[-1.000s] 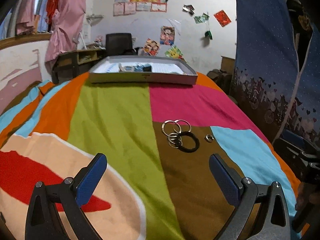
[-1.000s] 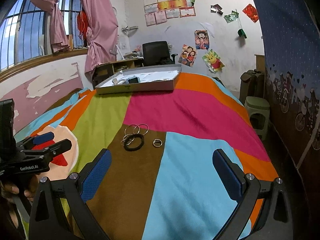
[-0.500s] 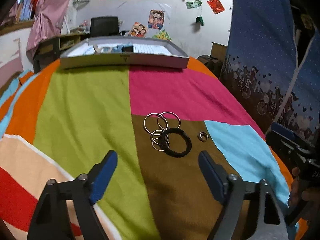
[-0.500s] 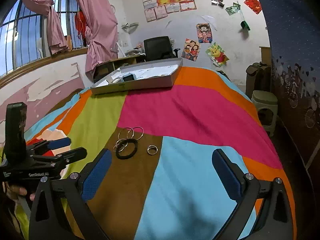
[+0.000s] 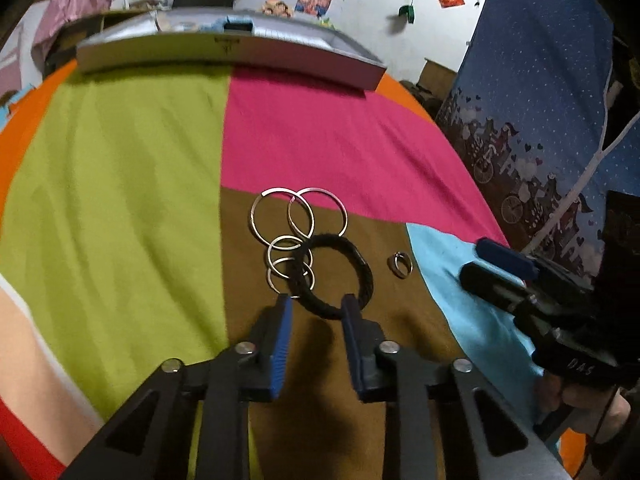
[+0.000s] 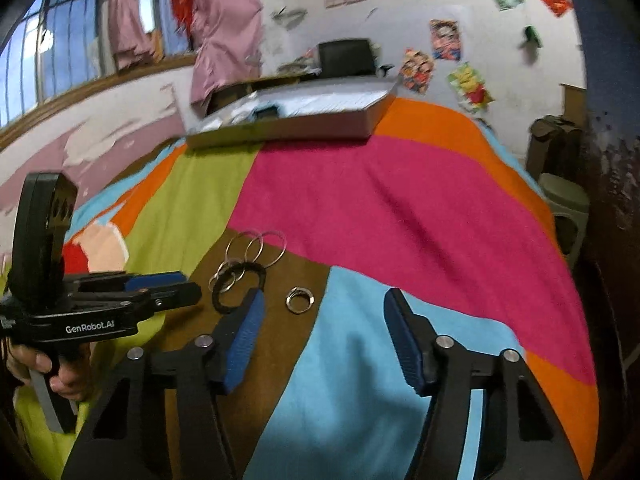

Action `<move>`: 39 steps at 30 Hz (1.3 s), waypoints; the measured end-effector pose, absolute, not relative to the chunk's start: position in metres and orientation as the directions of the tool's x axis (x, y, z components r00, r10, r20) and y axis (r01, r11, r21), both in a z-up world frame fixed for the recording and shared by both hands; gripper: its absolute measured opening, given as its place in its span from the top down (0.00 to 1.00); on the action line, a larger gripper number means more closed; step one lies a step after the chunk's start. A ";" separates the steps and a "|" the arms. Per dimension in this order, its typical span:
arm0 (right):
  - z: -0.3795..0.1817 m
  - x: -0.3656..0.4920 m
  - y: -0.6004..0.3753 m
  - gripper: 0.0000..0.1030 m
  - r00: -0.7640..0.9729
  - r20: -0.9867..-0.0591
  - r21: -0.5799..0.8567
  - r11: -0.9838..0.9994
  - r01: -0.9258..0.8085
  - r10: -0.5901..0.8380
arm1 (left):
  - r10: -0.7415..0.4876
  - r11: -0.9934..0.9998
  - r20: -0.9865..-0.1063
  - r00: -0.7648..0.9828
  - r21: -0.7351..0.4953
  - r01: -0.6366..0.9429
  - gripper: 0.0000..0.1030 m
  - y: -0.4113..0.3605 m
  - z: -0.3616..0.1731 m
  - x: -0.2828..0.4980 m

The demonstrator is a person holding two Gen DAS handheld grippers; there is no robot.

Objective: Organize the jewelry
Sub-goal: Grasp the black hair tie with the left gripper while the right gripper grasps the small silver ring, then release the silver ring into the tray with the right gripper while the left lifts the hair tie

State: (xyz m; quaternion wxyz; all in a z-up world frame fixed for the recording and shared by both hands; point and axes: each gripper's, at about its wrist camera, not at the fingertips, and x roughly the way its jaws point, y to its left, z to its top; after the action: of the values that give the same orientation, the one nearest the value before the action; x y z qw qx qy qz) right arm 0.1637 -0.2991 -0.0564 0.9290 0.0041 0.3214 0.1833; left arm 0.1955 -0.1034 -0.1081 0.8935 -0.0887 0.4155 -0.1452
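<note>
Jewelry lies in a small cluster on the brown patch of a patchwork bedspread [image 5: 120, 152] that covers the bed. At the far end of the bed sits a flat grey tray [image 5: 224, 50] with a few small items inside, too blurred to name. Nearer, the left tool [image 5: 316, 304] hangs low over the cluster, its blue-padded fingers drawn fairly close together but with a clear gap between them; their tips straddle the near edge of the black band [image 5: 334, 270], and nothing is gripped. The right tool [image 6: 324, 304] sits over the light blue patch with its fingers spread wide, its left finger tip just beside the band and the little ring ahead of the gap. The black band is the largest piece of jewelry. Two large silver hoops [image 5: 298, 214] overlap each other just beyond it, on the border of the pink patch. Two smaller silver hoops [image 5: 290, 264] overlap the band's left side. A small silver ring [image 5: 401, 265] lies apart, to the right of the band.
</note>
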 end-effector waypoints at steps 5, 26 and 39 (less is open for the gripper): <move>-0.073 0.181 -0.286 0.52 0.653 -0.647 0.153 0.906 -0.394 0.394 | -0.337 0.940 -0.747 0.574 -0.300 0.161 0.84 -0.105 -0.118 0.209; -0.095 0.197 -0.261 0.82 0.598 -0.706 0.137 0.901 -0.412 0.380 | -0.301 0.954 -0.749 0.591 -0.248 0.171 0.95 -0.100 -0.108 0.201; -0.079 0.168 -0.266 0.83 0.663 -0.627 0.171 0.903 -0.395 0.409 | -0.291 0.957 -0.706 0.646 -0.215 0.196 0.96 -0.079 -0.076 0.187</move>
State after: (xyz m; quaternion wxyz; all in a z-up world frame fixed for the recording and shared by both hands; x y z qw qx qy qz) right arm 0.1684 -0.2659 -0.0785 0.9119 0.0099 0.3462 0.2204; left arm 0.1869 -0.0786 -0.0765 0.9053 -0.0595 0.3986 -0.1345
